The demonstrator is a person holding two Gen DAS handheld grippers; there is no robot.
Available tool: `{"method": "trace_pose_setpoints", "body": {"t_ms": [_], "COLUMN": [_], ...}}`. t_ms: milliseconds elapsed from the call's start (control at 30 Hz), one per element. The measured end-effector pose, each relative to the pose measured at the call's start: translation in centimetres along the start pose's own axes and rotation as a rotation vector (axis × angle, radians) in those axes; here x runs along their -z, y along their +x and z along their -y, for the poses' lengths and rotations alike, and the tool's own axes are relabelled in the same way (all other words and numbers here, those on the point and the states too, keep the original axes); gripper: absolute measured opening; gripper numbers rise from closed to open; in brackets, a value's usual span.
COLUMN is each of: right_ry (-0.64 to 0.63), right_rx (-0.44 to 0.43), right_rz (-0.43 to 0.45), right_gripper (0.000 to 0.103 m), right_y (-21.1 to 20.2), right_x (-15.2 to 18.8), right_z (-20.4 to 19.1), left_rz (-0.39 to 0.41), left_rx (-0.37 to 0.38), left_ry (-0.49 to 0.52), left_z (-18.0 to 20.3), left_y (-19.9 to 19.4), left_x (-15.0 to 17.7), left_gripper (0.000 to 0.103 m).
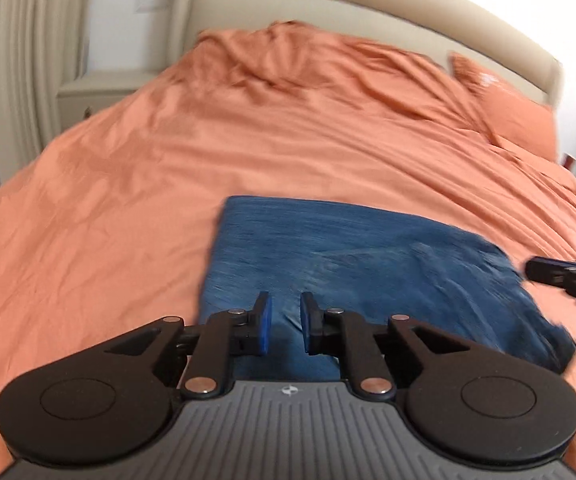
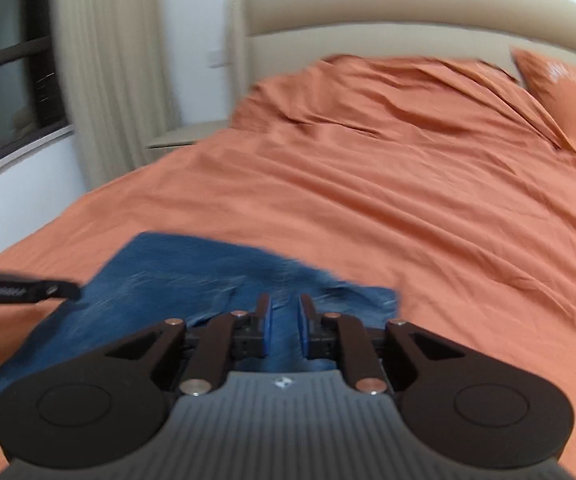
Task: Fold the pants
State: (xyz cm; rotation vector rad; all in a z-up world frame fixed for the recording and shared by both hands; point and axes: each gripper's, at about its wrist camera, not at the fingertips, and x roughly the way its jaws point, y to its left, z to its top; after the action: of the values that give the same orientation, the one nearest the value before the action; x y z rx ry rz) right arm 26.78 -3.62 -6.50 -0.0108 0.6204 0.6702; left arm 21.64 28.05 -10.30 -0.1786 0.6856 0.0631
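Blue denim pants (image 1: 367, 256) lie folded into a rough rectangle on the orange bed; they also show in the right wrist view (image 2: 176, 280). My left gripper (image 1: 286, 320) hovers over the pants' near edge, its blue pads a small gap apart with nothing between them. My right gripper (image 2: 284, 320) hovers over the pants' near right part, pads likewise apart and empty. The right gripper's tip shows at the right edge of the left wrist view (image 1: 567, 280); the left gripper's finger shows at the left of the right wrist view (image 2: 24, 290).
An orange cover (image 1: 208, 140) spreads over the whole bed, wrinkled toward the beige headboard (image 1: 327, 8). An orange pillow (image 1: 515, 108) lies at the far right. A beige nightstand (image 1: 96, 92), curtain (image 2: 104, 60) and window (image 2: 4, 80) stand to the left.
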Motion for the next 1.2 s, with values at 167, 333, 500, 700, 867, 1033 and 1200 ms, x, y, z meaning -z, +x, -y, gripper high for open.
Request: {"method": "trace_pose_setpoints", "body": {"t_ms": [167,333,500,700,867,1033,1200], "right_ry": [-0.088,-0.008,-0.026,0.027,0.012,0.006,-0.006], "right_rx": [-0.013,-0.015,-0.007,-0.019,-0.02,-0.031,-0.016], "right_rz": [-0.025,-0.115,-0.147,-0.214,-0.165,-0.066,0.035], "right_gripper": [0.013,0.024,0.024,0.025,0.037,0.06,0.074], "right_y": [-0.7,1.1,2.2,2.2,-2.3,-10.0,-18.3], "right_x": [3.2,5.2,6.1,4.2,0.9,-2.7,-5.3], "right_z": [-3.4,-2.1,-2.1,-1.7,-2.4,-3.4,-4.9], "left_rz": [-0.025,-0.08,-0.104,-0.12,-0.024,0.134,0.278], "left_rx": [0.02,0.007,0.005,-0.02,-0.046,-0.081,-0.097], "left_ry": [0.116,0.114,0.098,0.124,0.145,0.147,0.136], "left_z": [3.0,2.9,2.7,3.6,4.6,5.9,8.0], "left_y": [-1.2,1.5,2.5,0.8,-5.1,-13.7,-23.0], "left_x": [2.6,4.7,5.1,3.4,1.5,-1.5,-3.9], "left_gripper": [0.019,0.02,0.019,0.022,0.036,0.049,0.079]}}
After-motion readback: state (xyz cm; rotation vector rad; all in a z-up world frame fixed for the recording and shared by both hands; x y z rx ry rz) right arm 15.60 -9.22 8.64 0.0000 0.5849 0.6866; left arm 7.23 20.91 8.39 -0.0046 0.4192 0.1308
